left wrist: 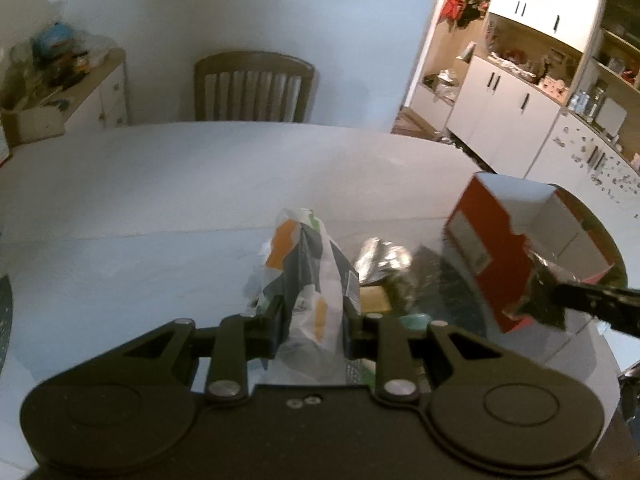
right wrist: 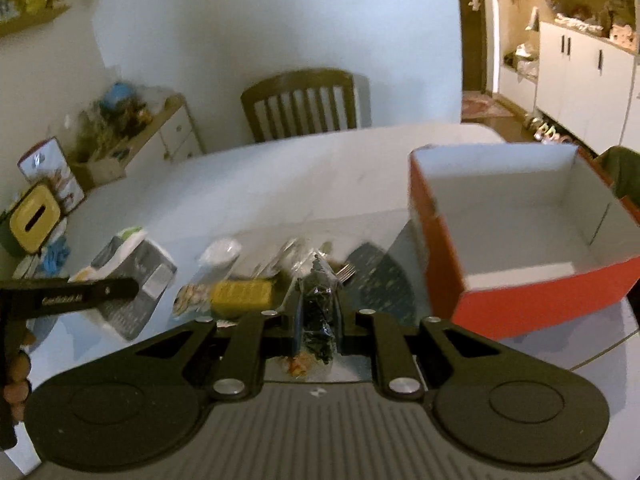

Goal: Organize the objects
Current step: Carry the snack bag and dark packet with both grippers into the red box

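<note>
The box (right wrist: 520,240) stands open just right of the right tool (right wrist: 318,316), which is clamped on a dark packet (right wrist: 320,312), while the left tool (left wrist: 312,320), farther left, grips a bag (left wrist: 308,280).

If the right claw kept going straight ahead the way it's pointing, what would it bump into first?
The right claw, shut on a dark crinkly packet, points over the clutter toward a fork just ahead. It would probably meet that first, then bare table. Depth is hard to judge; it might pass above.

A wooden chair (left wrist: 253,86) stands behind the table (left wrist: 180,168), white cabinets (left wrist: 504,120) beyond.
</note>
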Available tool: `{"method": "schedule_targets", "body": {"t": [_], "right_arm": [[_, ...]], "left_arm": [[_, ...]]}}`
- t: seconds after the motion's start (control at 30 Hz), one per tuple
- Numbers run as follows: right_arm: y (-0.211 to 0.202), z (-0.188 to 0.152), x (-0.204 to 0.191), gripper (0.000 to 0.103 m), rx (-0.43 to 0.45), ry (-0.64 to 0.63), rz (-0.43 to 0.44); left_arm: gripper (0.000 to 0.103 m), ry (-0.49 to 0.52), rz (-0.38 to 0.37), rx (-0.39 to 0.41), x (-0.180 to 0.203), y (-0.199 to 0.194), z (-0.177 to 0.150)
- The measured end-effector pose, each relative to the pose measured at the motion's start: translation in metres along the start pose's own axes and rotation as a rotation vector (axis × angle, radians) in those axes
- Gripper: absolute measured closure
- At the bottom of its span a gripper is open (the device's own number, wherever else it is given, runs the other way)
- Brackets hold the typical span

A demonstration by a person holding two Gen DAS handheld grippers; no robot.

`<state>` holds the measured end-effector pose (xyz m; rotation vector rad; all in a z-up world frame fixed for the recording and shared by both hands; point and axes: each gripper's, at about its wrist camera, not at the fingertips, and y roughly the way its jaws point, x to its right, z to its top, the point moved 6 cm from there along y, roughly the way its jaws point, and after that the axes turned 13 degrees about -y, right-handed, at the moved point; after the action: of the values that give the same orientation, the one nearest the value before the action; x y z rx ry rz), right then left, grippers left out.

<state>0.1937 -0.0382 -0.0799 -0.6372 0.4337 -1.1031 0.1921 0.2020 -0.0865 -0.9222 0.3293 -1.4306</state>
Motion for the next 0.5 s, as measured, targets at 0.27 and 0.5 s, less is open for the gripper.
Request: {"method": "schedule_targets", "body": {"t": [0.27, 0.5], "right_arm": [[-0.013, 0.011, 0.06, 0.088, 0.038, 0.016, -0.019], [-0.01, 0.014, 0.119, 0.088, 0.028, 0.011, -0.022]], "left_arm": [[0.077, 0.049, -0.033, -0.001, 0.077, 0.005, 0.006], [0.077, 0.059, -0.047, -0.009, 0.146, 0.025, -0.001]]}}
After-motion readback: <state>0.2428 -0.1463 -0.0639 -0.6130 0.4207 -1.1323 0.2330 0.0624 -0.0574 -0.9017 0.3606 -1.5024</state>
